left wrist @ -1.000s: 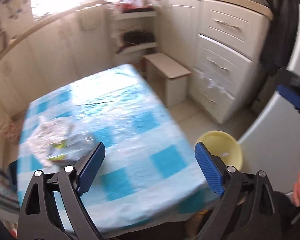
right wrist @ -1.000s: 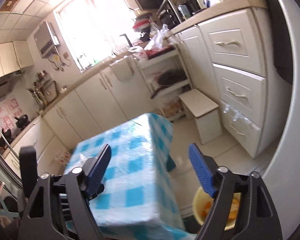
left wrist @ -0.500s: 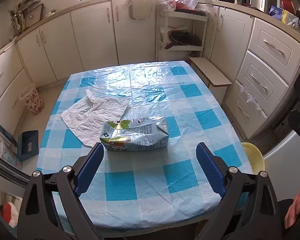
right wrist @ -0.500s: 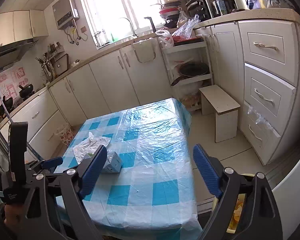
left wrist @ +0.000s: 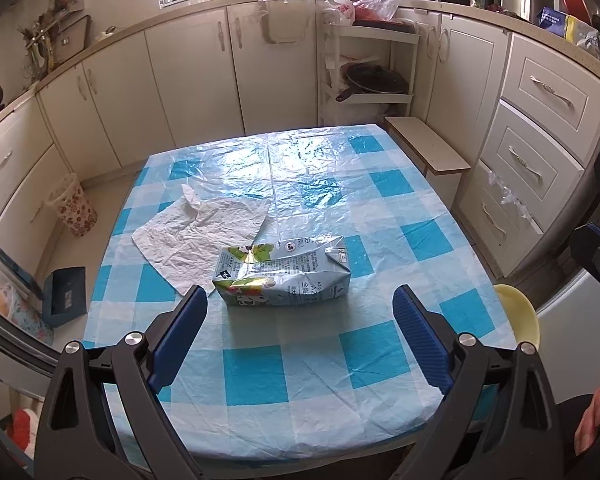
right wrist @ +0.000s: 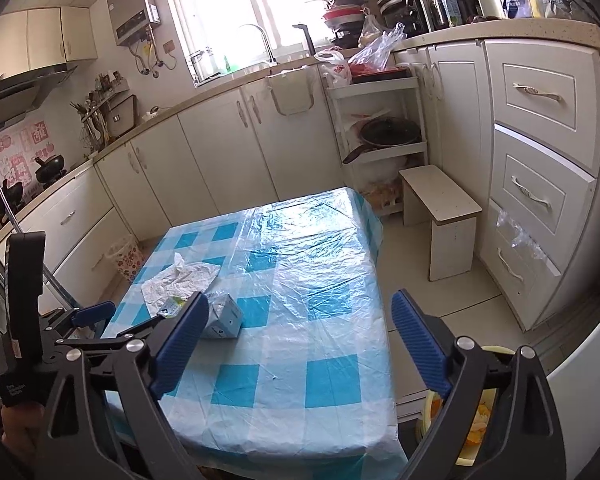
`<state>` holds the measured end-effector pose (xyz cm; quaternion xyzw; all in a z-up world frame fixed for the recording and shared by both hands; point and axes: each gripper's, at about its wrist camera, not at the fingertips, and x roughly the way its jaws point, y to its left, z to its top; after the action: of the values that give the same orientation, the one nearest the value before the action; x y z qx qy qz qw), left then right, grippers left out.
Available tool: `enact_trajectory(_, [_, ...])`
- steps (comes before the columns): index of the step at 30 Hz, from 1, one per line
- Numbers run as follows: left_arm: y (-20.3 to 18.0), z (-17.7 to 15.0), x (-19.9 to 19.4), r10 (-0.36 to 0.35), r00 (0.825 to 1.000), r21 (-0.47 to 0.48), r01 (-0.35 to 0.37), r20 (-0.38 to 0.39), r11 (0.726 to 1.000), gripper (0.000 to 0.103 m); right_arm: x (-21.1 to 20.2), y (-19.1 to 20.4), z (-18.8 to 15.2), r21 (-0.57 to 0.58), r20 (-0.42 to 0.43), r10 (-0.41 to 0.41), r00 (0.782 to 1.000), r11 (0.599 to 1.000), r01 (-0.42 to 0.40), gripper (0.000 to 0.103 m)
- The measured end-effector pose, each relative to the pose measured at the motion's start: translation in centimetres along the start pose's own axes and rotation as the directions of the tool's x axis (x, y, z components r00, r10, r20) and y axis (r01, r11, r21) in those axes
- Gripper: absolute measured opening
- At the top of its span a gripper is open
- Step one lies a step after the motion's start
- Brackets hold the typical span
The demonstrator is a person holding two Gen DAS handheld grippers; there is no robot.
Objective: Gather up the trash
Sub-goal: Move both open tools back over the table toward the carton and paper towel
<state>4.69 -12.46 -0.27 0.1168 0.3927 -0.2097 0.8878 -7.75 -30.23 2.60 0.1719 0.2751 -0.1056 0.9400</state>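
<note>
Hovering wide open and empty over the near edge of the counter (left wrist: 256, 376), the left tool (left wrist: 300, 332) has the crushed milk carton (left wrist: 282, 276) lying just beyond its fingertips, crumpled tissue (left wrist: 198, 236) behind. Right tool (right wrist: 300, 336), jaws just opening, grips nothing.

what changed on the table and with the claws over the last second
Both views swung from a blurred sweep to a steady look at the table. The right claw has just been opening, nothing between its fingers. Nothing was grasped or released. The milk carton and crumpled paper lie unmoved; the left claw stays open and empty.
</note>
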Motion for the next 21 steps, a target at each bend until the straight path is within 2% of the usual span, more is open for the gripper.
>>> enact_trajectory(8, [0.1, 0.0, 0.1, 0.015, 1.000, 0.014, -0.015, 0.000, 1.000, 0.090, 0.1, 0.2, 0.1, -0.008, -0.007, -0.001, 1.000, 1.000, 0.001, 0.090])
enact_trajectory(11, [1.8, 0.4, -0.2, 0.051, 0.998, 0.009, -0.051, 0.021, 0.999, 0.090, 1.2, 1.1, -0.1, -0.052, -0.050, 0.014, 0.999, 0.999, -0.016, 0.090])
enact_trajectory(13, [4.4, 0.7, 0.1, 0.070, 0.998, -0.058, -0.070, 0.006, 0.996, 0.090, 2.3, 2.4, -0.5, -0.109, -0.098, 0.033, 0.995, 0.993, -0.044, 0.091])
enact_trajectory(17, [10.4, 0.3, 1.3, 0.024, 0.997, -0.262, -0.043, -0.077, 0.964, 0.090, 4.5, 5.4, -1.5, -0.228, -0.184, 0.084, 0.979, 0.966, -0.125, 0.091])
enact_trajectory(19, [12.3, 0.1, 1.8, 0.027, 0.994, -0.314, -0.058, -0.102, 0.948, 0.090, 5.7, 6.8, -1.7, -0.276, -0.216, 0.098, 0.971, 0.948, -0.157, 0.092])
enact_trajectory(21, [13.4, 0.2, 2.6, 0.039, 0.991, -0.325, -0.079, -0.126, 0.943, 0.090, 6.8, 7.9, -1.9, -0.322, -0.241, 0.099, 0.965, 0.930, -0.175, 0.092])
